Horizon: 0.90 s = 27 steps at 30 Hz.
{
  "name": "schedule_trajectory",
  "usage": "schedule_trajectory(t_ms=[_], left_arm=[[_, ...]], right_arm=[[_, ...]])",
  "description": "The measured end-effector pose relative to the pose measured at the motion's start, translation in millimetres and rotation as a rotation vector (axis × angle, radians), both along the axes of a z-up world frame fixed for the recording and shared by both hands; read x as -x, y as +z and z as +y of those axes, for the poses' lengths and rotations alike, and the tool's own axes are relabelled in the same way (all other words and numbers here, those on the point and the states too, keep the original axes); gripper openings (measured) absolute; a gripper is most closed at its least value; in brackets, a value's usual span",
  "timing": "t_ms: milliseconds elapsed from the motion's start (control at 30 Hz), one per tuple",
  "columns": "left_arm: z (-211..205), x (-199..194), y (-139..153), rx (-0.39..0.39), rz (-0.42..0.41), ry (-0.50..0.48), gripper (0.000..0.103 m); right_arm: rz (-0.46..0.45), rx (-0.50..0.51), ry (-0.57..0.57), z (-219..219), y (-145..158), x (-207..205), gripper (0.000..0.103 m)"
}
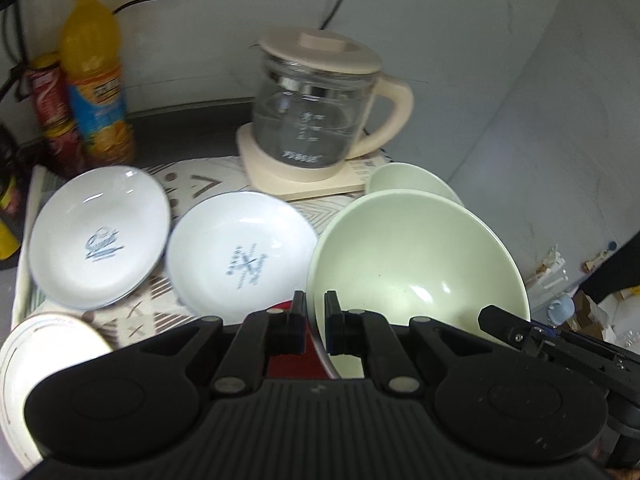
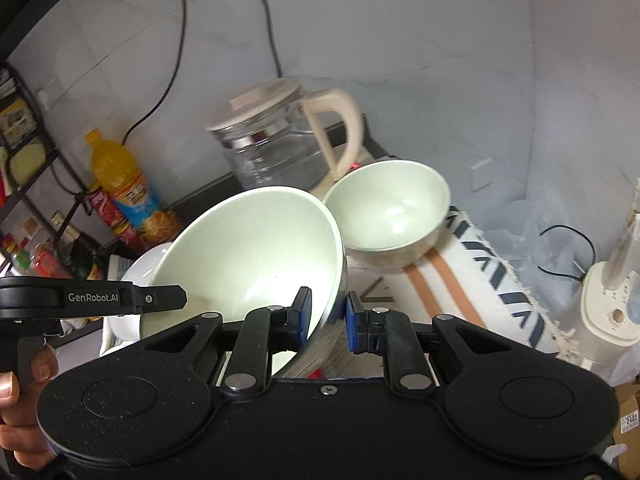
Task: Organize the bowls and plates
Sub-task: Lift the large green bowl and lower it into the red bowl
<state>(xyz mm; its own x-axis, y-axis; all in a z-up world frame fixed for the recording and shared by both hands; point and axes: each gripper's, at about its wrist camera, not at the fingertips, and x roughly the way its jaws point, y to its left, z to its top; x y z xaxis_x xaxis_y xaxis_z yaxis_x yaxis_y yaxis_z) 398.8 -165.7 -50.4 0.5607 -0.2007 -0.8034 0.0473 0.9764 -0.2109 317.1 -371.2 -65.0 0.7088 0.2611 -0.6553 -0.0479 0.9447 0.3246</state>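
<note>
Left claw (image 1: 316, 320) clamps large bowl (image 1: 416, 264) rim (tilted); right claw (image 2: 326, 320) seemingly clamped opposite.

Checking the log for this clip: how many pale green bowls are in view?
2. The large green bowl is tilted, its rim between both grippers' fingers, left gripper and right gripper. The small green bowl sits upright behind it, beside the kettle. Others may be hidden.

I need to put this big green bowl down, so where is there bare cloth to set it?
The large green bowl could land on the striped cloth right of the small green bowl, which shows bare. It is crowded left: two white plates sit close together, with the kettle behind.
</note>
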Motion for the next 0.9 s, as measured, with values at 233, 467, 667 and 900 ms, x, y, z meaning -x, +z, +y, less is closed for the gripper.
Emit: schedule_trajectory(t_ms=[233,467,667,900], left_arm=[[19,9,-7,-0.006,0.029,0.054,0.007],[31,14,-19,-0.010,0.080,0.083,0.007],[33,21,-33,-0.011,0.131,0.088,0.007],[30,24,-44,-0.015,0.173,0.095,0.010]], right_arm=[[0.019,0.008,0.068,19,-3,-2,0.018],[0.055,0.015,0.127,33,-12,-5,0.018],[0.091,0.032,0.156,38,-21,-4,0.018],[0.124,0.043,0.170,40,-29,-4,0.018]])
